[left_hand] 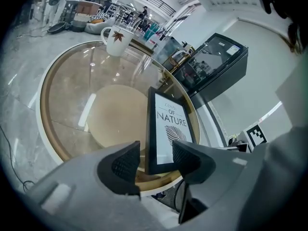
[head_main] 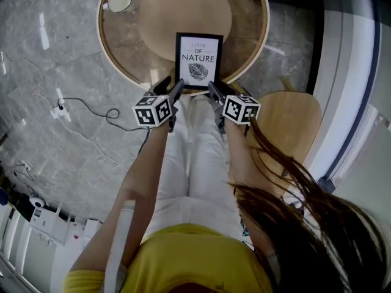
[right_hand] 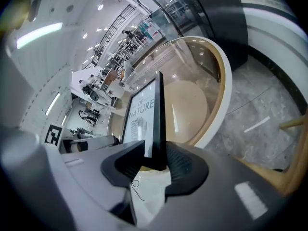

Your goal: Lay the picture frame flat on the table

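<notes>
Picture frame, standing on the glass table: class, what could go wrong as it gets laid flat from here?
1. The picture frame stands upright right by the table's near rim; tipped towards the person, it might slide off.
2. The left gripper's fingers stand apart around its lower left corner, not pressing; with only the right gripper close astride its right edge, it might twist or slip.

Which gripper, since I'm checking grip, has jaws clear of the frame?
The left gripper: gaps show beside the picture frame; the right gripper's jaws clamp its edge.
</notes>
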The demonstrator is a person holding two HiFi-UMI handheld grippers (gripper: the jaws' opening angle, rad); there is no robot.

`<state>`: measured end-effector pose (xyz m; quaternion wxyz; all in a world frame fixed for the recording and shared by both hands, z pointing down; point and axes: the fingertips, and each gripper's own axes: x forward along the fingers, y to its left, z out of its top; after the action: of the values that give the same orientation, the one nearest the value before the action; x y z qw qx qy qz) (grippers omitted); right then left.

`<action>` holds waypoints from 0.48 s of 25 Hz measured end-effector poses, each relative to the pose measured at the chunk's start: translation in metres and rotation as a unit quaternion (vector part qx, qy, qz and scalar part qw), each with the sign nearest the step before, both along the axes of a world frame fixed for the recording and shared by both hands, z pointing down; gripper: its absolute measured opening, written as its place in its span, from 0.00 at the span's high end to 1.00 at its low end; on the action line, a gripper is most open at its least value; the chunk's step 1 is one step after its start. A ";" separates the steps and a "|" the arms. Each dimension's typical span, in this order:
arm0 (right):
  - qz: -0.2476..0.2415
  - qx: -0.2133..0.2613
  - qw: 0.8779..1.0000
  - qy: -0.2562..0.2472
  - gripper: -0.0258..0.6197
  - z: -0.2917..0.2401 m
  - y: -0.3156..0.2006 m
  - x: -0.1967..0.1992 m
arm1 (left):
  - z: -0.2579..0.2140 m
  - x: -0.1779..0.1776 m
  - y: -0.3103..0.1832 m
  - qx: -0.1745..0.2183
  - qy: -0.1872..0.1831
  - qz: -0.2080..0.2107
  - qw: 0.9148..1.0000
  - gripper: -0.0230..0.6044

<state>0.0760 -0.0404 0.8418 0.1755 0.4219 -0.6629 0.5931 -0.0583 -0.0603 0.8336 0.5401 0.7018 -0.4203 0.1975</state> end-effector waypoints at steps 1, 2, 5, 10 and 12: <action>-0.007 0.001 1.000 0.012 0.76 0.001 0.000 -0.001 | -0.001 0.000 0.000 0.001 0.001 0.001 1.000 0.62; -0.017 0.002 1.000 0.023 0.75 0.001 0.001 -0.002 | -0.002 0.001 0.000 0.002 0.002 0.001 1.000 0.62; -0.067 0.007 0.995 0.073 0.70 0.003 0.005 -0.009 | -0.005 0.002 0.000 0.006 0.006 0.002 1.000 0.62; -0.111 0.004 0.981 0.159 0.65 0.005 0.006 -0.008 | -0.009 0.005 -0.001 0.010 0.009 0.007 1.000 0.65; -0.102 -0.002 0.980 0.173 0.66 0.003 0.006 -0.003 | -0.014 0.003 -0.002 0.014 0.009 0.013 1.000 0.70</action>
<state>0.0732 -0.0349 0.8450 0.3484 0.4477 -0.6611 0.4911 -0.0552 -0.0626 0.8197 0.5315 0.7167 -0.4085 0.1924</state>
